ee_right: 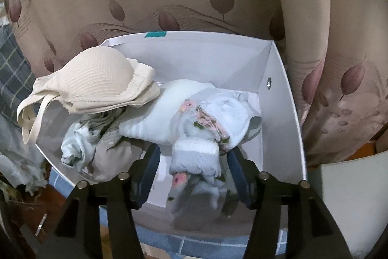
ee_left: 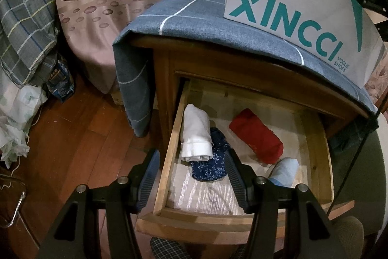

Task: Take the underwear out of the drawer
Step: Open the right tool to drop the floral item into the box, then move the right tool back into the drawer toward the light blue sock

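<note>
Right wrist view, right gripper (ee_right: 192, 157) tilted down, fingers (ee_right: 149, 162) parted over white box (ee_right: 281, 98)

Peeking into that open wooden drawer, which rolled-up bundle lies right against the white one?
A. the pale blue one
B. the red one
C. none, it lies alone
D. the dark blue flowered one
D: the dark blue flowered bundle lies touching the white bundle on its right side, while the red bundle and the pale blue bundle lie apart from it further right in the drawer.
</note>
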Demonstrator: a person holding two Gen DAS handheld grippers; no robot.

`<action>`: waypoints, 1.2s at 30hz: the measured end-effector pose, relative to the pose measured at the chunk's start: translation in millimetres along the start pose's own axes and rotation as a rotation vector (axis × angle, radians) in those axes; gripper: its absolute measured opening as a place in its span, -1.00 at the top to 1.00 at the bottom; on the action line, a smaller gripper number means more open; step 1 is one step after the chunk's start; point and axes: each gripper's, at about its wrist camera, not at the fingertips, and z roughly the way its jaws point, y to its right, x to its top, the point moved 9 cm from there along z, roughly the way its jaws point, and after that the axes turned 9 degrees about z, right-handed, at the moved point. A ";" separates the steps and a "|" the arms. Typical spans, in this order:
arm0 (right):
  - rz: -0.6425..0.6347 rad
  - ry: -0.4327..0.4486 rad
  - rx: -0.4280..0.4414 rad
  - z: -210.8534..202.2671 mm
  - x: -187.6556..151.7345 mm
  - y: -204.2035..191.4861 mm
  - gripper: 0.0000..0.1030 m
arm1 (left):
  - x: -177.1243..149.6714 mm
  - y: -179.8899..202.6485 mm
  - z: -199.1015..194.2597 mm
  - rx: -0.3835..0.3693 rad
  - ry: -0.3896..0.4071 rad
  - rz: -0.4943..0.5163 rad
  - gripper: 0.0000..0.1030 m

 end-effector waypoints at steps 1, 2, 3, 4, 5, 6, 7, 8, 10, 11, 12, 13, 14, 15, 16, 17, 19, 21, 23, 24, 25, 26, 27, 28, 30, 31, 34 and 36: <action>-0.012 0.010 -0.005 -3.3 -0.2 -1.8 -0.33 | 0.1 0.6 -0.4 -0.001 0.002 0.002 -0.11; -0.023 0.019 -0.010 -6.7 -0.2 -2.7 -0.42 | 0.2 0.9 -0.5 0.000 0.002 0.004 -0.11; -0.034 0.029 -0.013 -11.1 -0.3 -4.0 -0.42 | -0.2 1.0 0.1 0.002 0.001 0.004 -0.11; -0.045 0.034 -0.011 -15.5 -0.5 -5.7 -0.42 | -0.1 1.1 0.2 0.004 0.000 0.004 -0.11; -0.049 0.036 -0.006 -19.4 -0.7 -7.1 -0.42 | -0.1 1.2 0.4 0.005 0.000 0.003 -0.11; -0.049 0.041 0.003 -25.6 -0.8 -8.7 -0.42 | -0.2 1.2 0.5 0.006 -0.002 0.003 -0.10; -0.048 0.045 0.009 -30.3 -1.0 -9.1 -0.43 | -0.3 1.5 1.0 0.006 -0.004 0.003 -0.11; -0.048 0.048 0.017 -37.2 -2.1 -10.2 -0.44 | -0.3 1.4 1.2 0.007 -0.006 0.004 -0.11; -0.052 0.055 0.030 -47.4 -3.6 -10.8 -0.46 | -0.2 1.7 1.3 0.012 -0.007 0.008 -0.11; -0.058 0.058 0.034 -51.6 -4.4 -11.4 -0.47 | -0.2 1.5 1.4 0.011 -0.008 0.009 -0.11; -0.066 0.059 0.041 -57.9 -6.7 -11.7 -0.48 | -0.3 1.4 1.5 0.013 -0.007 0.008 -0.11; -0.070 0.059 0.049 -62.5 -9.5 -12.7 -0.49 | -0.6 1.5 1.9 0.015 -0.009 0.009 -0.11; -0.074 0.056 0.060 -69.1 -14.0 -13.4 -0.50 | -0.9 1.6 2.1 0.015 -0.010 0.009 -0.10; -0.077 0.053 0.065 -73.5 -17.4 -14.2 -0.51 | -0.7 1.6 1.7 0.014 -0.007 0.008 -0.11; -0.079 0.049 0.071 -79.2 -21.9 -14.4 -0.51 | -0.9 1.5 1.9 0.015 -0.007 0.008 -0.11; -0.081 0.045 0.084 -85.4 -28.2 -14.8 -0.51 | -1.2 1.4 2.5 0.015 -0.010 0.007 -0.11; -0.085 0.029 0.098 -93.3 -39.0 -15.2 -0.53 | -1.7 0.7 2.8 0.015 -0.012 0.005 -0.11; -0.087 0.014 0.116 -100.6 -52.6 -16.1 -0.55 | -1.5 0.5 2.8 0.014 -0.011 0.007 -0.11; -0.091 -0.015 0.125 -102.7 -68.9 -16.1 -0.57 | -2.0 -0.3 3.1 0.015 -0.013 0.007 -0.11; -0.094 -0.034 0.125 -101.7 -78.7 -15.5 -0.57 | -1.7 0.0 2.7 0.014 -0.012 0.005 -0.10; -0.097 -0.050 0.122 -100.2 -86.7 -15.1 -0.57 | -1.7 -0.1 3.0 0.012 -0.012 0.003 -0.11; -0.101 -0.073 0.109 -96.7 -98.5 -13.7 -0.57 | -2.1 -1.2 3.6 0.013 -0.015 -0.003 -0.11; -0.103 -0.084 0.097 -94.1 -106.2 -11.3 -0.57 | -2.7 -2.4 3.8 0.014 -0.016 -0.009 -0.11; -0.111 -0.095 0.083 -90.2 -115.9 -9.7 -0.57 | -2.9 -3.1 4.0 0.011 -0.015 -0.017 -0.11; -0.121 -0.146 0.080 -78.0 -138.4 -9.4 -0.57 | -3.2 -4.4 3.4 0.007 -0.014 -0.022 -0.11; -0.118 -0.171 0.081 -71.8 -147.4 -8.7 -0.57 | -3.8 -4.8 3.7 0.007 -0.015 -0.025 -0.11; -0.112 -0.248 0.067 -48.2 -175.8 -6.9 -0.57 | -3.2 -6.2 3.0 0.005 -0.016 -0.030 -0.11; -0.108 -0.296 0.039 -30.2 -192.2 -5.3 -0.57 | -2.5 -6.1 2.5 0.003 -0.016 -0.030 -0.11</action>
